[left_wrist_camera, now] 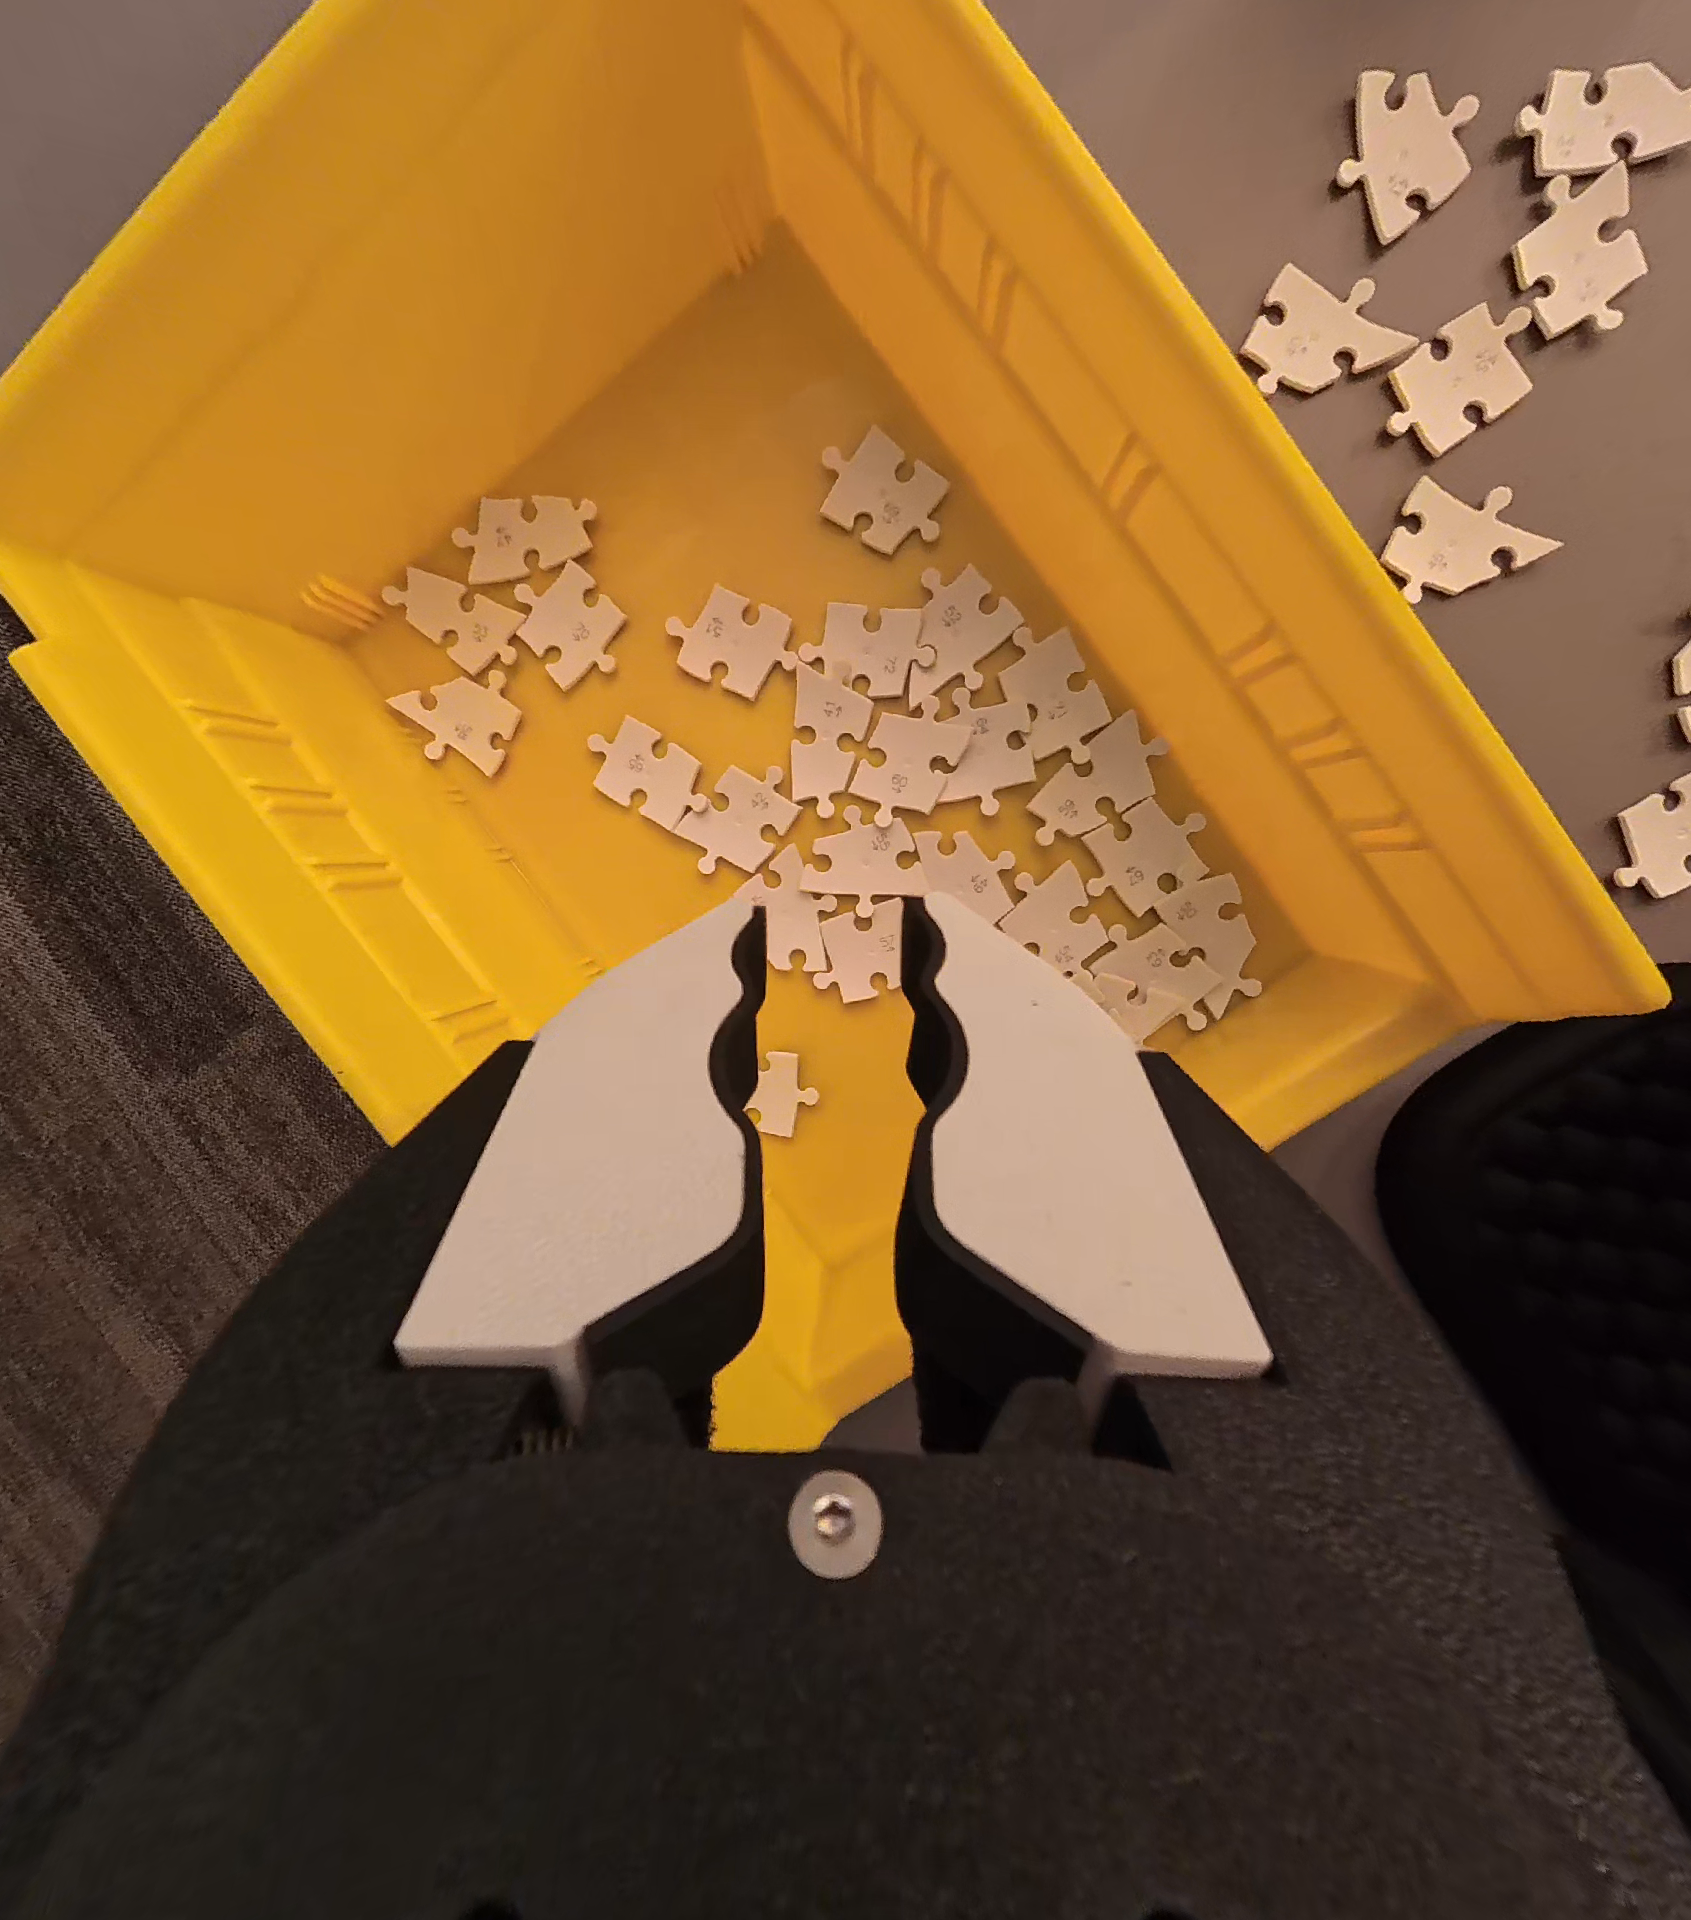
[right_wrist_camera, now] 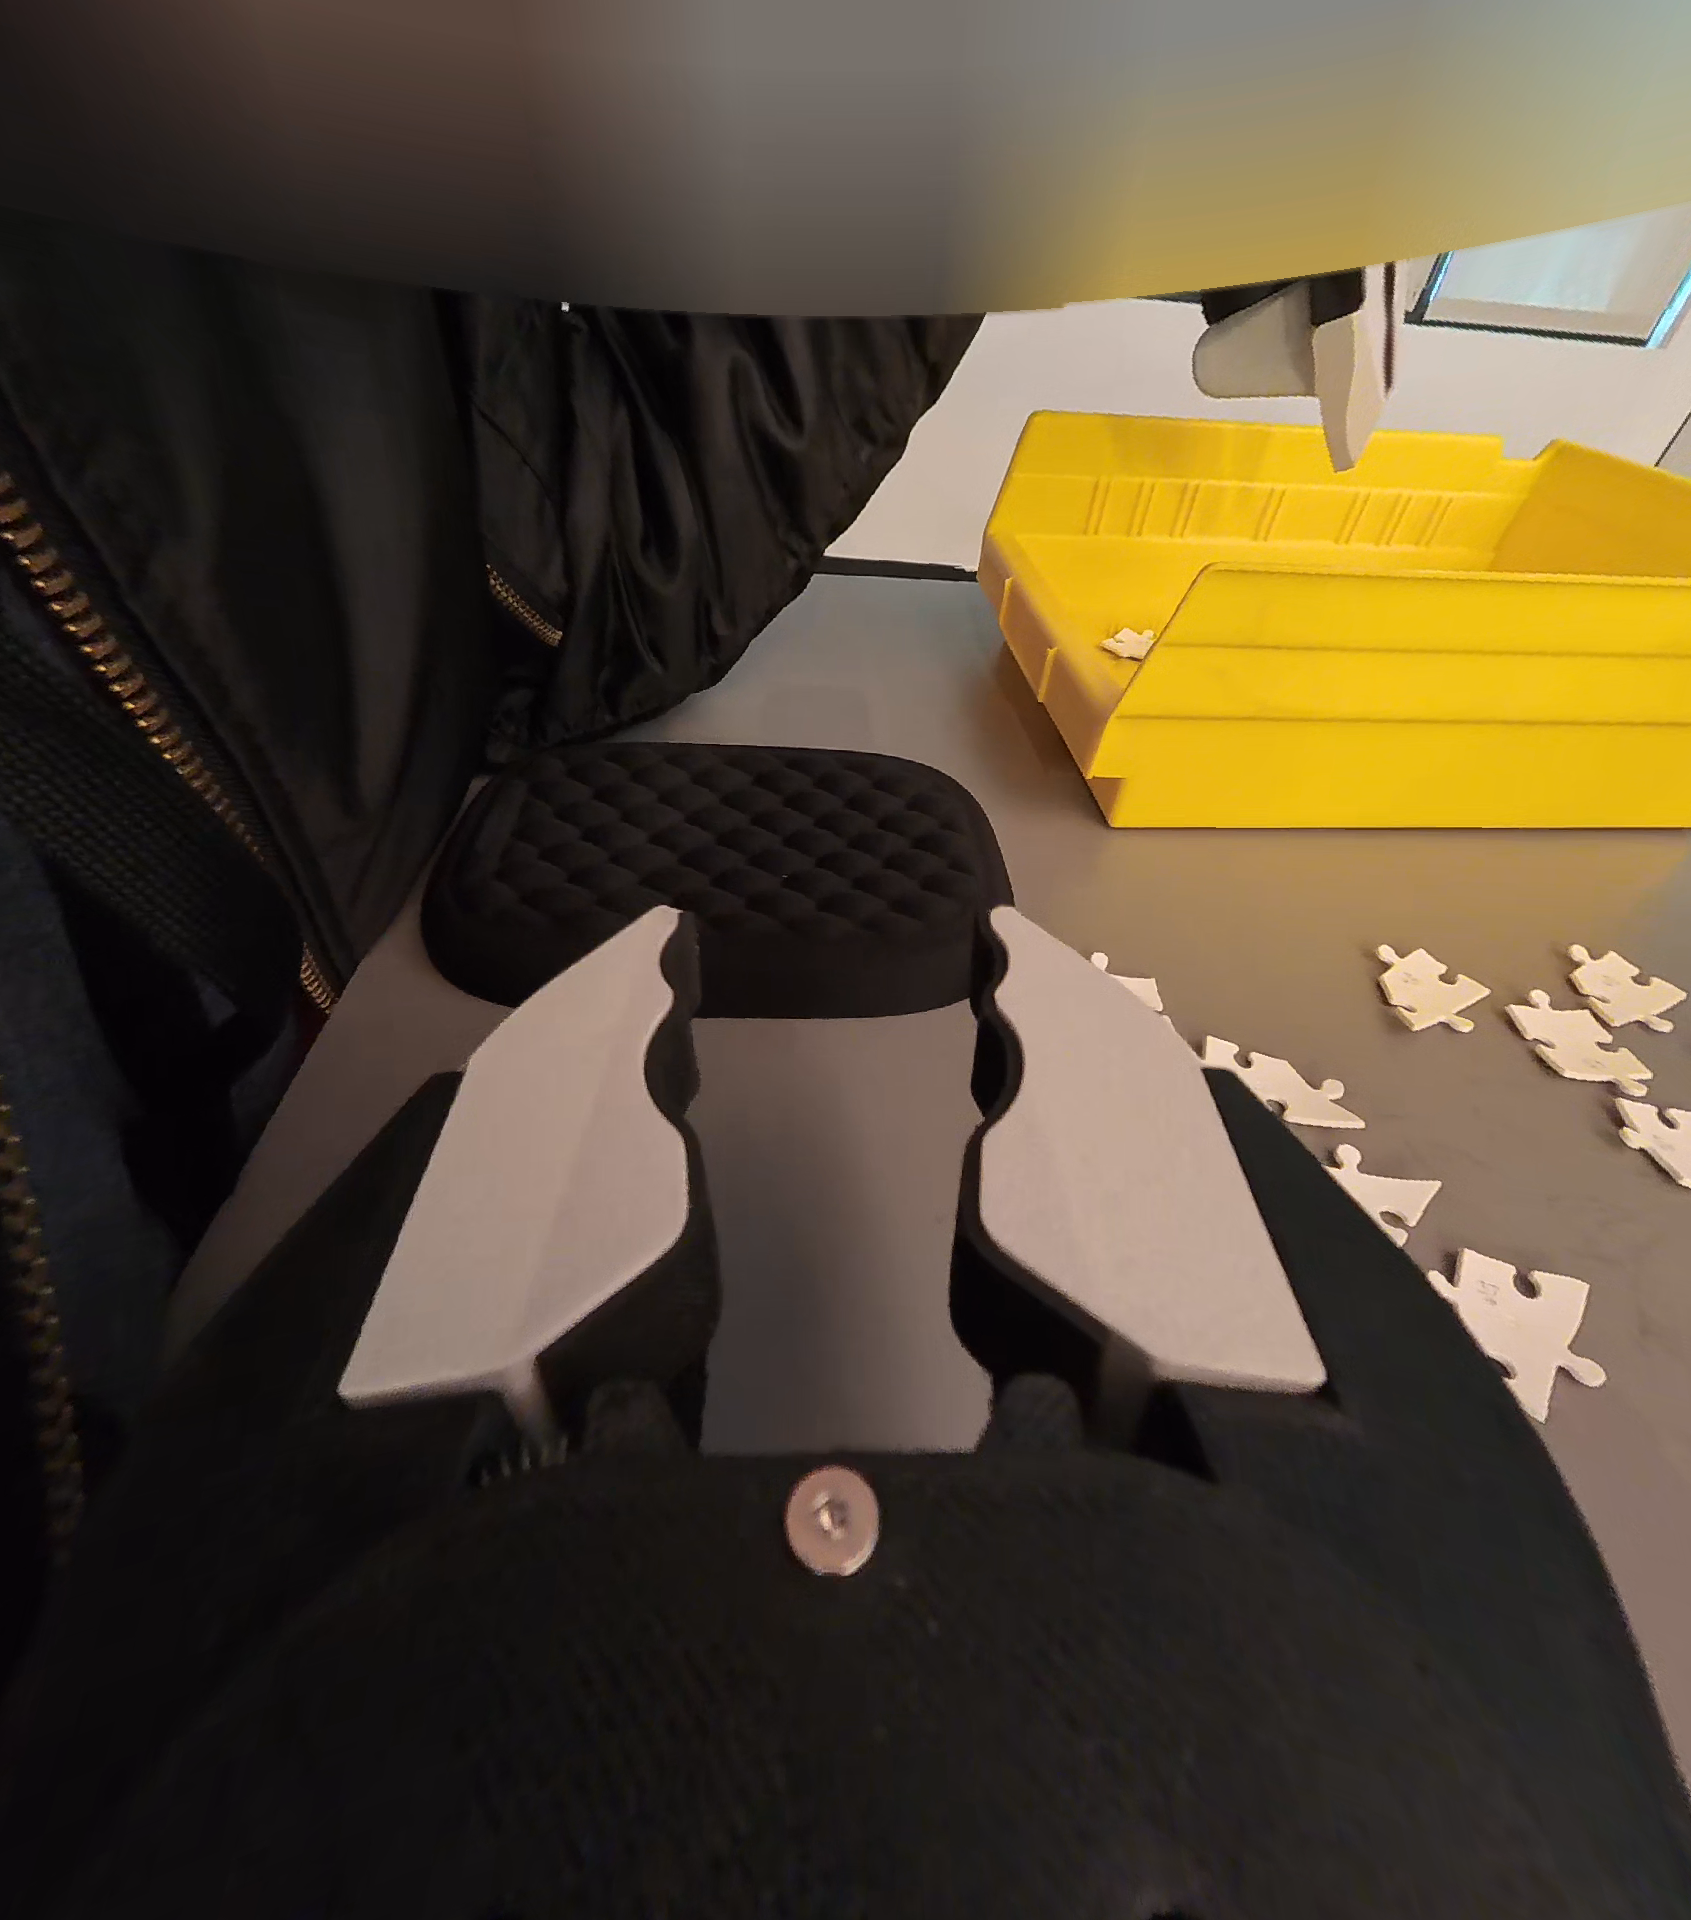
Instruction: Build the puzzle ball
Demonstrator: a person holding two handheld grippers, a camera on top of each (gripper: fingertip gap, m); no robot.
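A grey worktop (left_wrist_camera: 1184, 125) is seen; no ball is begun. A yellow bin (left_wrist_camera: 405, 343), mid-frame, holds most puzzle pieces (left_wrist_camera: 898, 774); others (left_wrist_camera: 1459, 379) are spread at right. The left hand-held gripper (left_wrist_camera: 833, 920), narrowly parted and empty, is poised over the bin; the right hand-held gripper (right_wrist_camera: 833, 925) is held wide, empty.

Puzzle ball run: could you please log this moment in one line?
left tongs: open above yellow bin | right tongs: open, empty | loose pieces on table
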